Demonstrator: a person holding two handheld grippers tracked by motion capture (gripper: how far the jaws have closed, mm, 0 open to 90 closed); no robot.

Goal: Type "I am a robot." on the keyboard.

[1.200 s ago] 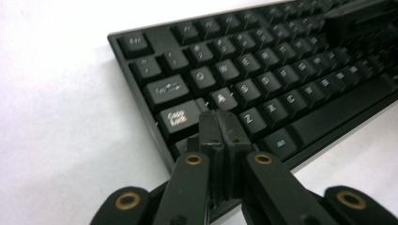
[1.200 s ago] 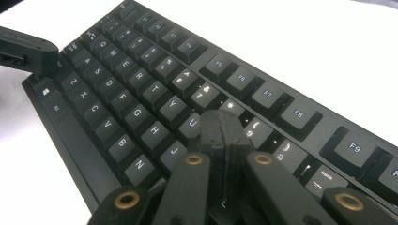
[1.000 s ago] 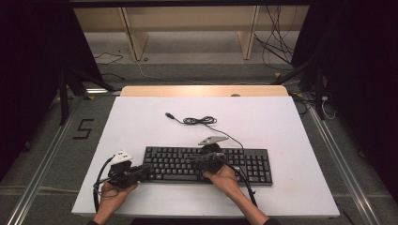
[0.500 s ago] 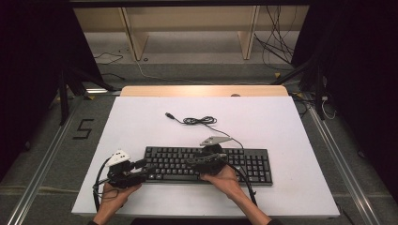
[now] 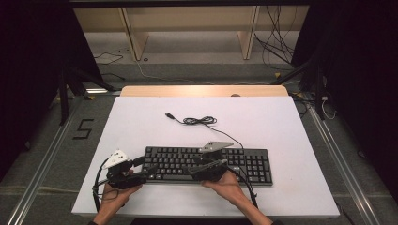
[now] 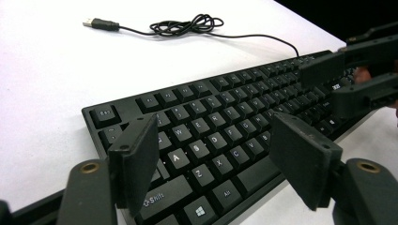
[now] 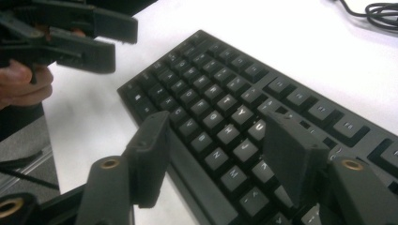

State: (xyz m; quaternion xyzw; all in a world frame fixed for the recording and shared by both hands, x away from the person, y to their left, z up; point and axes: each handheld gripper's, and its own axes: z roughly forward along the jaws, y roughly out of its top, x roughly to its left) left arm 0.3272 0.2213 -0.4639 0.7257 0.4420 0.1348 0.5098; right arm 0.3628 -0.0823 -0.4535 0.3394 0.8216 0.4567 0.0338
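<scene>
Between both grippers' just-opened, empty jaws lies the keyboard (image 5: 206,165), its front edge unclasped.

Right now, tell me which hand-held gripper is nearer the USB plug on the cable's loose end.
Right. The right hand-held gripper sits over the keyboard's middle, below the USB plug; the left hand-held gripper is at the keyboard's left end, farther off.

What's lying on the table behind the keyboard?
Behind the keyboard lies its black cable, bunched in a loose coil, ending in a USB plug. The right gripper covers some of the keys.
</scene>
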